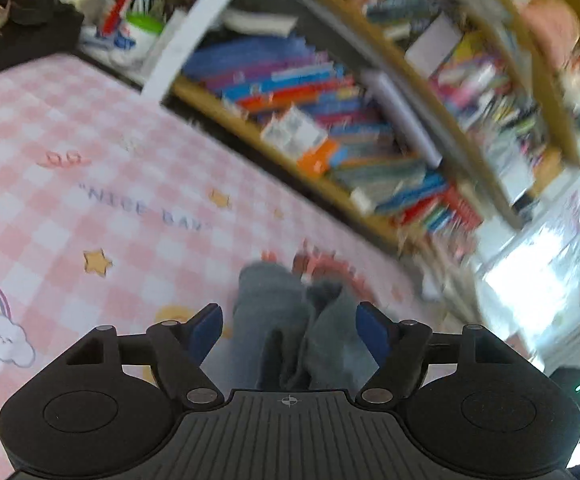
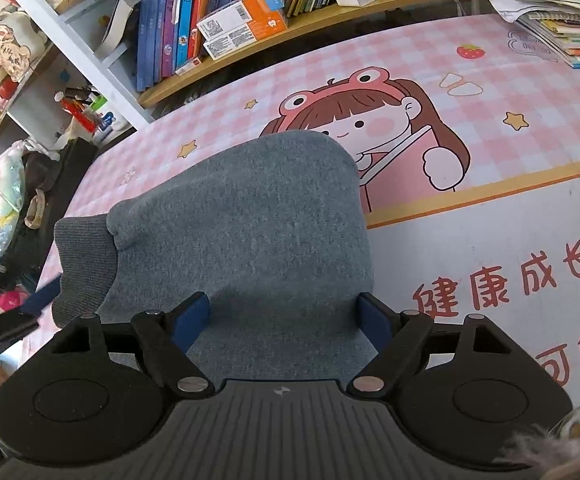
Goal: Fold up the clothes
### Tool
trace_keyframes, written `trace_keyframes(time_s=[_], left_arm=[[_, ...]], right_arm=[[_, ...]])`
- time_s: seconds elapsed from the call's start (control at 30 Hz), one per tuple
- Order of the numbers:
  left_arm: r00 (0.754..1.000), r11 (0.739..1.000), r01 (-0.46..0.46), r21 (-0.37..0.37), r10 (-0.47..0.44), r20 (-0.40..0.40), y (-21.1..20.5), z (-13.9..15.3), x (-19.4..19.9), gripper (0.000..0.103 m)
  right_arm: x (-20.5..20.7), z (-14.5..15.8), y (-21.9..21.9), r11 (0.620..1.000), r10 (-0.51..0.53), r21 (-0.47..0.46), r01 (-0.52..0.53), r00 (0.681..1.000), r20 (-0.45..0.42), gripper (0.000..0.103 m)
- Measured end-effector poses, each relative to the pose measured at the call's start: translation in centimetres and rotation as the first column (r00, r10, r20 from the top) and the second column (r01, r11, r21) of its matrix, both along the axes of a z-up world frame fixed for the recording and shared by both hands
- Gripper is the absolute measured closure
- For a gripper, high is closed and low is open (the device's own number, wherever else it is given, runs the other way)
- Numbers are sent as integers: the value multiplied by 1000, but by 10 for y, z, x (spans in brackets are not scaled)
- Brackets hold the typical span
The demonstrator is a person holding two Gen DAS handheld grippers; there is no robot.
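Note:
A grey knit garment (image 2: pixel 242 216) lies folded on the pink checked mat (image 2: pixel 490 80), with a ribbed cuff (image 2: pixel 84 264) at its left. My right gripper (image 2: pixel 286 316) is open just above its near edge, blue pads (image 2: pixel 192 318) apart on either side of the cloth. In the left wrist view the same grey garment (image 1: pixel 290 320) shows bunched between the open fingers of my left gripper (image 1: pixel 290 330), which hovers over the mat (image 1: pixel 70 140). That view is motion-blurred.
A wooden bookshelf (image 2: pixel 330 20) full of books runs along the mat's far edge, with an orange and white box (image 2: pixel 246 26). A stack of papers and books (image 2: pixel 550 12) sits at the far right. Cluttered shelves and soft toys (image 2: pixel 6 192) stand at the left.

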State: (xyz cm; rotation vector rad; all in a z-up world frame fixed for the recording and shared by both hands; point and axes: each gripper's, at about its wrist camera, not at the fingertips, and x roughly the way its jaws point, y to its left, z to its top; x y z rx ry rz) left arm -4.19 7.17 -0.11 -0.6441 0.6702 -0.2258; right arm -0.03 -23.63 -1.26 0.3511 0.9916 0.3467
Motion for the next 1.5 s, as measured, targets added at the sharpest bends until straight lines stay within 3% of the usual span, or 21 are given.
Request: trace_keyframes(time_s=[0.1, 0.17, 0.2, 0.23, 0.3, 0.4, 0.47, 0.53, 0.6, 0.67, 0.87, 0.9, 0.93, 1.0, 1.23, 1.33, 1.43, 1.5], left_arm=[[998, 999, 21, -33, -23, -57, -1, -11, 10, 33], [995, 997, 42, -59, -47, -91, -2, -18, 16, 52], [993, 994, 70, -81, -77, -92, -4, -20, 18, 72], [992, 991, 95, -94, -102, -70, -4, -18, 17, 85], [992, 987, 126, -99, -124, 20, 1, -9, 6, 90], [978, 974, 121, -191, -84, 192, 13, 8, -11, 90], [990, 976, 37, -216, -7, 139, 25, 3, -13, 90], [999, 984, -32, -174, 30, -12, 33, -18, -7, 90], [985, 995, -27, -98, 10, -171, 33, -44, 1, 86], [984, 992, -49, -114, 29, -176, 37, -50, 0, 83], [995, 995, -62, -82, 55, -84, 35, -32, -7, 67], [996, 994, -71, -81, 66, -60, 35, -27, -8, 53], [997, 994, -75, -75, 73, -31, 35, -22, -9, 31], [998, 996, -68, -63, 69, 11, 34, -14, -12, 20], [989, 997, 30, -71, -40, -145, 25, -32, 0, 20], [980, 993, 43, -113, -64, -190, 26, -43, 6, 20], [974, 987, 56, -148, -87, -210, 25, -50, 10, 20], [969, 984, 72, -164, -107, -222, 23, -54, 14, 22]], right_arm=[[-1, 1, -2, 1000, 2, -5, -2, 1000, 7, 24], [-1, 2, -4, 1000, -5, -3, 6, 1000, 10, 24], [-1, 2, -6, 1000, -13, -1, 13, 1000, 10, 24], [-1, 2, -7, 1000, -19, 1, 19, 1000, 10, 24], [-1, 2, -7, 1000, -25, 6, 25, 1000, 11, 24], [-1, 5, -5, 1000, -12, 20, 12, 999, 30, 24], [-2, 7, -3, 1000, 1, 27, -3, 999, 44, 24], [-1, 5, 0, 1000, 11, 19, -12, 999, 34, 24], [2, 3, 1, 1000, 14, 13, -15, 1000, 16, 24], [4, 0, 3, 1000, 16, 9, -16, 1000, 1, 24], [5, -2, 8, 999, 40, 12, -40, 999, -15, 24], [5, -3, 8, 999, 41, 14, -41, 999, -17, 24], [5, -3, 7, 999, 40, 17, -40, 999, -20, 24], [6, -6, 6, 999, 36, 32, -35, 999, -33, 24], [10, -18, -7, 989, -24, 140, 40, 993, -112, 24], [12, -25, -12, 979, -44, 189, 73, 987, -157, 27], [14, -27, -12, 973, -34, 218, 73, 984, -177, 41], [13, -21, -7, 978, -15, 204, 44, 990, -143, 60]])
